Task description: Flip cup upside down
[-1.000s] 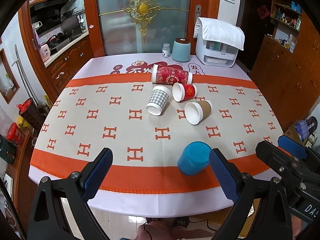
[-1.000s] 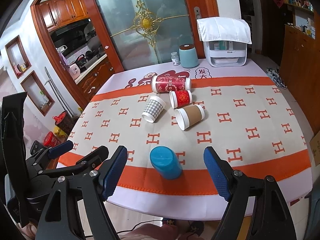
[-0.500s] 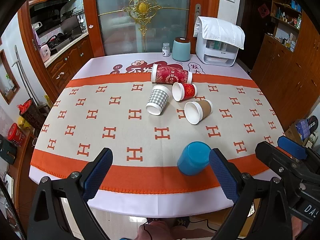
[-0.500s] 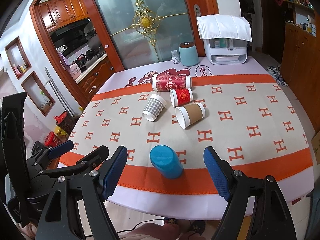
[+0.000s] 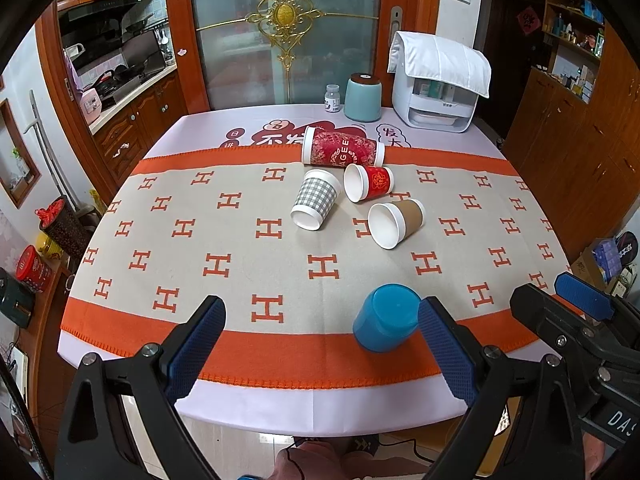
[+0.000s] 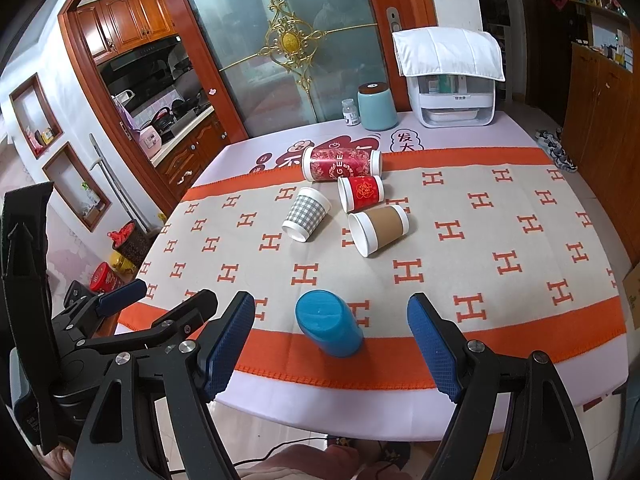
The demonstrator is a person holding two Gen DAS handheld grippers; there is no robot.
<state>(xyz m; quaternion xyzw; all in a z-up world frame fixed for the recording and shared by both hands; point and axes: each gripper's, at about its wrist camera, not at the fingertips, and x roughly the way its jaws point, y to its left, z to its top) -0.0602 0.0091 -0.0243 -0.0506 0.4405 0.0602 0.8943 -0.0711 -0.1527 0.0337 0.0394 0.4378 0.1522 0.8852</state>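
Note:
A blue cup [image 5: 386, 317] stands upside down near the table's front edge, also in the right wrist view [image 6: 329, 328]. Farther back lie several paper cups on their sides: a grey checked cup [image 5: 315, 204], a small red cup [image 5: 368, 182], a brown cup [image 5: 395, 218] and a tall red cup [image 5: 342, 153]. My left gripper [image 5: 320, 344] is open and empty, in front of the table, left of the blue cup. My right gripper [image 6: 331, 344] is open and empty, with the blue cup between its fingers' lines but farther ahead.
At the table's back stand a teal canister [image 5: 363, 97], a small jar [image 5: 332, 98] and a white appliance [image 5: 438, 84] under a white cloth. The table [image 5: 240, 376] wears an orange and beige cloth. Cabinets stand to the right and a kitchen to the left.
Both grippers stay open and nearly still. The right wrist view has shifted very slightly. No cup has moved.

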